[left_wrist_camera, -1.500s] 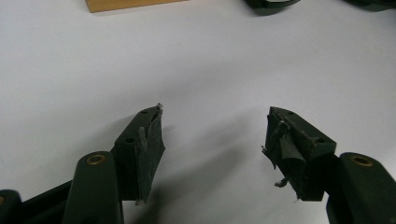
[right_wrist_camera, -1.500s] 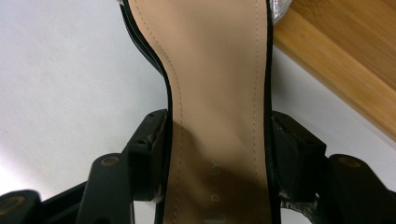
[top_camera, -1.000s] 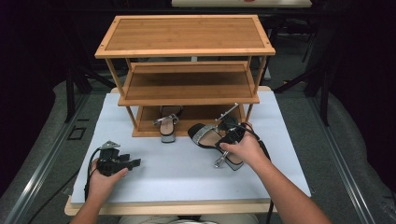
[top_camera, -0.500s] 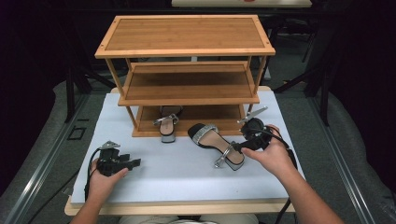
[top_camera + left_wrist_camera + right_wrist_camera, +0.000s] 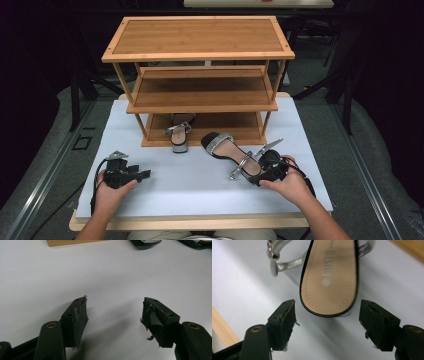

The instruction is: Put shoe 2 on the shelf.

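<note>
The sandal (image 5: pixel 231 151) lies on the white table top (image 5: pixel 190 185), right of centre, just in front of the wooden shoe rack (image 5: pixel 200 75), toe toward the rack and heel toward the near right corner. The right gripper (image 5: pixel 256 179) sits directly behind the heel. In the right gripper view the sandal's (image 5: pixel 330 277) rounded heel end lies just ahead of and between the two black jaws, apart from both pads; the silver ankle strap (image 5: pixel 279 262) trails off to one side. The jaws have just been opening and stand wide, with nothing clamped.

The right hand (image 5: pixel 287 185) rests low on the table near the front edge, the gripper pointing level at the sandal. The left hand (image 5: pixel 112 187) rests near the front left corner, its left gripper (image 5: pixel 145 175) pointing across the bare surface. In the left gripper view its jaws are spread wide and empty, over plain white table.

The rack has three levels. A second sandal (image 5: pixel 179 132) stands at the front of the lowest shelf, its heel seemingly overhanging onto the table; the angle is poor. The middle shelf and top shelf carry nothing.
</note>
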{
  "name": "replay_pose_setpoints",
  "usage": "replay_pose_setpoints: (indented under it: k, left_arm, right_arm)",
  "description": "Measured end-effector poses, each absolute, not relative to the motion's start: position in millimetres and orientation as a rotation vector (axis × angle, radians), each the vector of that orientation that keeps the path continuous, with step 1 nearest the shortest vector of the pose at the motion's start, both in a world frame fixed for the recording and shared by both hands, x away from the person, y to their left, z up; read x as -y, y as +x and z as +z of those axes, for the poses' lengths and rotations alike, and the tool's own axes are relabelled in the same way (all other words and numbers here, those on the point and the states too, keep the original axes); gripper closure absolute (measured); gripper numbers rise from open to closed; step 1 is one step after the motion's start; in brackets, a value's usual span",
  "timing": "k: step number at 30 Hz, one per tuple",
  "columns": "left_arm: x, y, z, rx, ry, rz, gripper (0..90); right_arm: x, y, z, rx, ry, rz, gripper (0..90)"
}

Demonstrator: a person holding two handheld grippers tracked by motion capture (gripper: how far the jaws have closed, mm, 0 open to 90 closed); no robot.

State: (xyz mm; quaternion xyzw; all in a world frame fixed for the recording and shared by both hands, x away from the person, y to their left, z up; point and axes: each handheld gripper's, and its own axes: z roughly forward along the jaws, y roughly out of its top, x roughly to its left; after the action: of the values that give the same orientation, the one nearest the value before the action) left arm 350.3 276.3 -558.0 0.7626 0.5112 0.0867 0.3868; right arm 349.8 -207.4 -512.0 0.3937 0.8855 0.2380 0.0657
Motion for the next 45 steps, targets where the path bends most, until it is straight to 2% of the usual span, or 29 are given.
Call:
replay_pose_setpoints:
  k: [8, 18, 21, 24, 35, 45]
  left_arm:
    - [-276.6, 350.5, -557.8, -1.303, 1.94, 0.217, 36.5]
    - [-276.2, 350.2, -558.3, -1.3, 1.937, 0.226, 36.5]
    - [-276.3, 350.2, -558.1, -1.299, 1.94, 0.222, 36.5]
    - [-276.2, 350.2, -558.1, -1.3, 1.94, 0.223, 36.5]
    - [-276.1, 350.2, -558.1, -1.3, 1.94, 0.224, 36.5]
    - [-276.4, 350.4, -558.0, -1.3, 1.94, 0.219, 36.5]
  right_arm:
    - [186.8, 337.2, -510.4, -2.691, 1.123, 0.793, 30.6]
    - [154.6, 320.1, -527.8, -2.699, 0.963, 0.801, 23.9]
    - [153.4, 321.5, -530.0, -2.69, 0.946, 0.814, 24.8]
    - [153.2, 324.9, -532.5, -2.665, 0.944, 0.831, 30.6]
    - [144.3, 325.8, -524.7, -2.612, 0.988, 0.866, 31.4]
    - [124.9, 353.0, -521.8, -2.541, 1.085, 0.864, 32.1]
